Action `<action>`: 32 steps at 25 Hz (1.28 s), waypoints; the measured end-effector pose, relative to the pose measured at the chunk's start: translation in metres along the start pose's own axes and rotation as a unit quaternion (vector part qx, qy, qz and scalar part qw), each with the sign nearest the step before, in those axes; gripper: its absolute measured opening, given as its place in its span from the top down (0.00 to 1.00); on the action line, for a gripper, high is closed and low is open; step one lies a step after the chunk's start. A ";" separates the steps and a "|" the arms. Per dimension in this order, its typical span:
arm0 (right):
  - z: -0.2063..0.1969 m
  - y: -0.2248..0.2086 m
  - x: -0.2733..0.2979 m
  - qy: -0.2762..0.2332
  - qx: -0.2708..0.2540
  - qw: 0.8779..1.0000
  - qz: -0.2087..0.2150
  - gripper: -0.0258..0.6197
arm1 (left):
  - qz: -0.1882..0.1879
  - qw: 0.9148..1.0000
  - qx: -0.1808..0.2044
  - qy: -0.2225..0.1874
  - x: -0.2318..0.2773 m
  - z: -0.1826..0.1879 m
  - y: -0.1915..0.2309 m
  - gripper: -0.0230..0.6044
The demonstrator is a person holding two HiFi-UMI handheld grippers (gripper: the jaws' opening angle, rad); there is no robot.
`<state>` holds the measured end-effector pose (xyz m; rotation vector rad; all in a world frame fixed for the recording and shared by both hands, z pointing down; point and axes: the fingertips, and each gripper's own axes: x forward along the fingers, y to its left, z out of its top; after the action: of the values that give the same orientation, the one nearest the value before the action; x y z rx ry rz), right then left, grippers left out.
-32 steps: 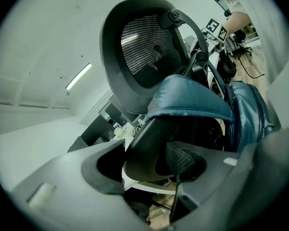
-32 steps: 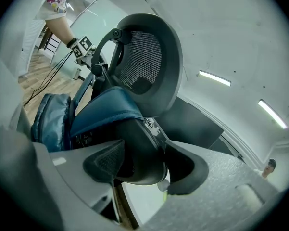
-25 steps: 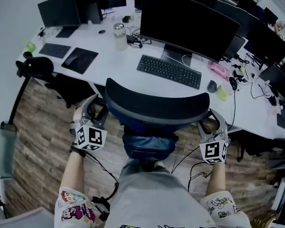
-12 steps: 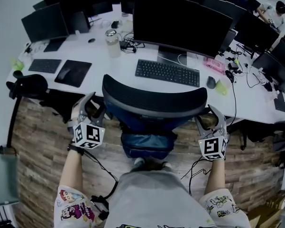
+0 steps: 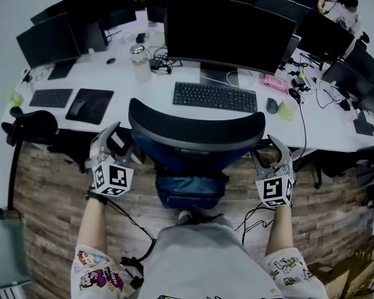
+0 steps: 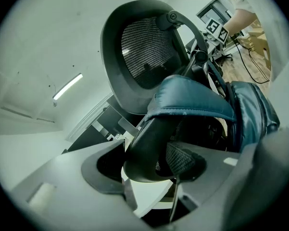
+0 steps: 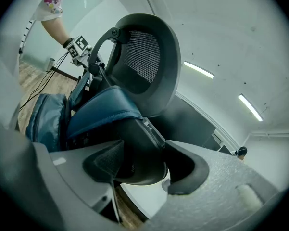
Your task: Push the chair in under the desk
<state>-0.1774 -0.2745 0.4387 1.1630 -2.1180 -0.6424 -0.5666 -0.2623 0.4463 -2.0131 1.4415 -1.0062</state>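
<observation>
A black mesh-back office chair (image 5: pixel 196 132) stands facing the white desk (image 5: pixel 143 89), its backrest at the desk's front edge. A blue jacket (image 5: pixel 190 182) hangs over its seat and back. My left gripper (image 5: pixel 114 147) is shut on the chair's left armrest and my right gripper (image 5: pixel 272 152) on the right one. In the left gripper view the black armrest (image 6: pixel 149 148) fills the gap of the left gripper (image 6: pixel 142 165), with the backrest (image 6: pixel 144 52) above. The right gripper view mirrors it: the armrest (image 7: pixel 139 150) sits inside the right gripper (image 7: pixel 142 165).
On the desk stand a large monitor (image 5: pixel 227 27), a keyboard (image 5: pixel 215 96), a mouse (image 5: pixel 271 106) and a bottle (image 5: pixel 139 61). Another black chair (image 5: pixel 31 124) is at the left. Cables trail on the wooden floor (image 5: pixel 43 192). A person (image 5: pixel 336 8) sits far right.
The chair has rolled forward toward the desk with both grippers holding its armrests. Its backrest now reaches the desk's front edge, close to the keyboard.
</observation>
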 end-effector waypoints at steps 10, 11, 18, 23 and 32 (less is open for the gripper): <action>-0.001 -0.001 0.000 0.004 0.005 1.000 -0.003 0.55 | 0.003 1.000 0.005 -0.008 0.001 0.001 -0.001 0.54; 0.000 0.000 0.001 0.002 0.005 1.000 -0.002 0.55 | 0.004 1.000 0.004 -0.007 0.001 0.001 -0.001 0.54; 0.000 0.002 0.003 0.000 0.007 1.000 0.007 0.53 | 0.007 1.000 0.003 -0.003 0.002 0.000 -0.002 0.52; 0.001 0.002 0.000 0.003 0.024 1.000 0.007 0.53 | 0.003 1.000 -0.004 0.005 -0.004 -0.006 -0.002 0.52; 0.006 0.009 -0.021 -0.009 0.062 0.998 -0.008 0.52 | 0.002 1.000 -0.027 -0.010 -0.026 -0.001 -0.005 0.51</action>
<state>-0.1776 -0.2511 0.4341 1.2463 -2.1932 -0.5366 -0.5690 -0.2357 0.4427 -2.0522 1.4755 -0.9533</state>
